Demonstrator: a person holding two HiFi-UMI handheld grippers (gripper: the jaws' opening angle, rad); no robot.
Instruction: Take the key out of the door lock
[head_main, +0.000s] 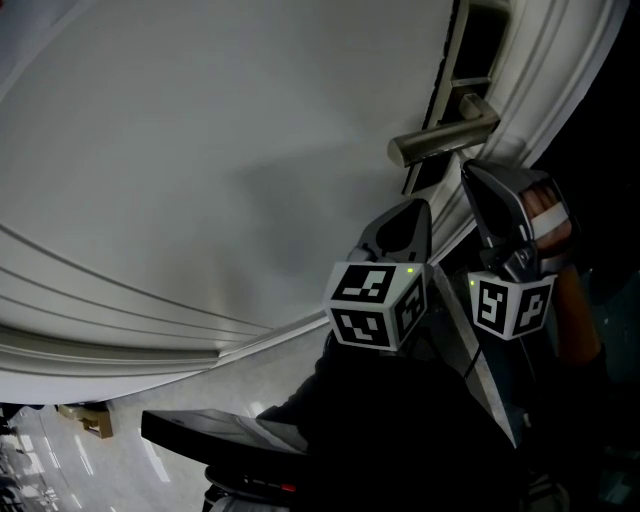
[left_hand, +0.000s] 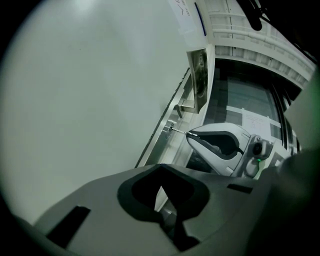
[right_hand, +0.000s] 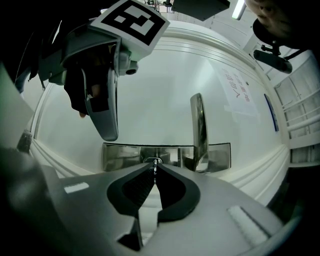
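Right gripper view, our right gripper (right_hand: 154, 166), jaws closed on the key (right_hand: 155, 172) at the door lock (right_hand: 152, 160), our left gripper (left_hand: 161, 188), jaws together, holding nothing

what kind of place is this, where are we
Probably indoors, at a doorway in some building. There is a white panelled door with a metal lever handle and a shiny lock plate. The key in the lock is pinched by the right gripper. A printed notice is stuck on the door.

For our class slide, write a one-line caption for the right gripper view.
Right gripper shut on the key at the door's lock plate, beside the lever handle.
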